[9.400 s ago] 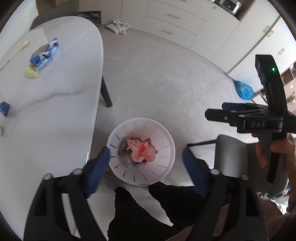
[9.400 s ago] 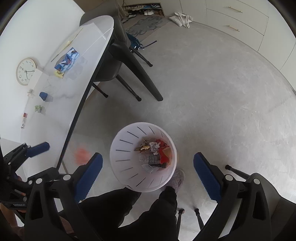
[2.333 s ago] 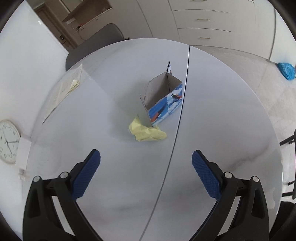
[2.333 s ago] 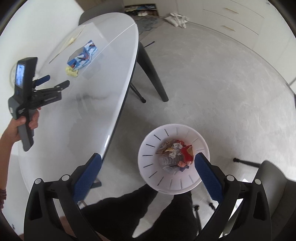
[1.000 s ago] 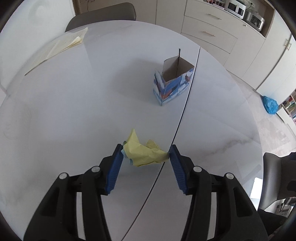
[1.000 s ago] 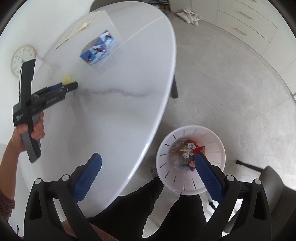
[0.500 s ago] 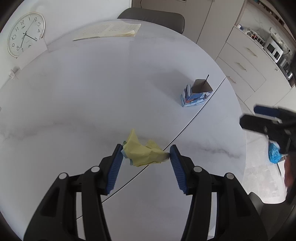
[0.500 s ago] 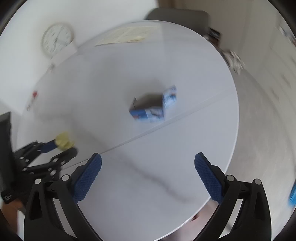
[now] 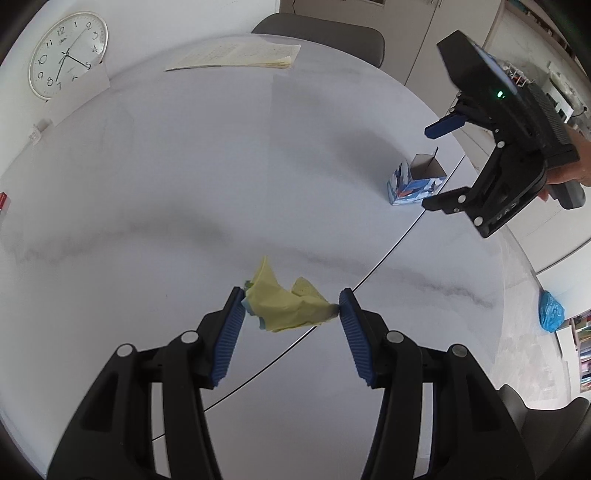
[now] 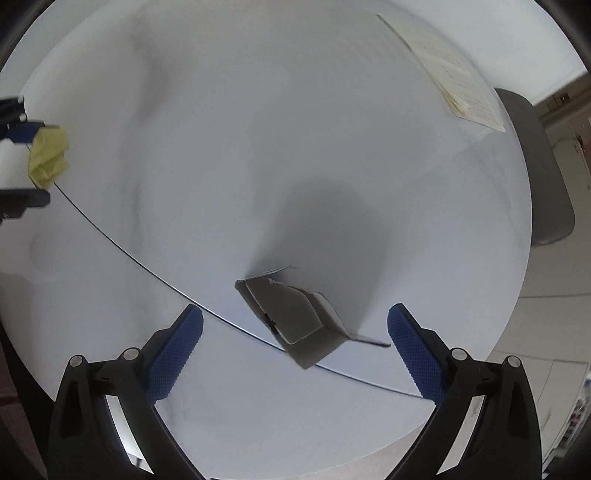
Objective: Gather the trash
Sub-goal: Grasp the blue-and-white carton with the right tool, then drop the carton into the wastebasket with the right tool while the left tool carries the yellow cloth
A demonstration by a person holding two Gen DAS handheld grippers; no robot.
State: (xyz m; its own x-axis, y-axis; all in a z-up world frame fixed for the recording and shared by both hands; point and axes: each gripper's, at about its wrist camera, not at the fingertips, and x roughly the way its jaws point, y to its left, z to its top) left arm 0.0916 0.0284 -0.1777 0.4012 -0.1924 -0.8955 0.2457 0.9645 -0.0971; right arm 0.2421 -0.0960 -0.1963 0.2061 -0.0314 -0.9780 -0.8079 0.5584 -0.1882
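Observation:
My left gripper (image 9: 291, 306) is shut on a crumpled yellow paper (image 9: 284, 306) and holds it a little above the white marble table (image 9: 184, 166). An open blue printed carton (image 9: 415, 184) stands on the table by its centre seam. From above, the right wrist view looks into the carton's (image 10: 295, 321) open grey inside. My right gripper (image 10: 295, 314) hangs over the carton, jaws wide and closing. The carton lies between the pads, which do not touch it. At that view's left edge are the yellow paper (image 10: 48, 160) and the left gripper (image 10: 27, 166).
A wall clock (image 9: 68, 55) leans at the table's far side, and a sheaf of papers (image 9: 236, 55) lies near a grey chair (image 9: 321, 35). On the floor to the right sits a blue bag (image 9: 552, 310). White cabinets stand behind.
The right gripper swung from above the white bin on the floor to above the carton on the table. The left gripper kept the yellow paper, rose slightly and rolled.

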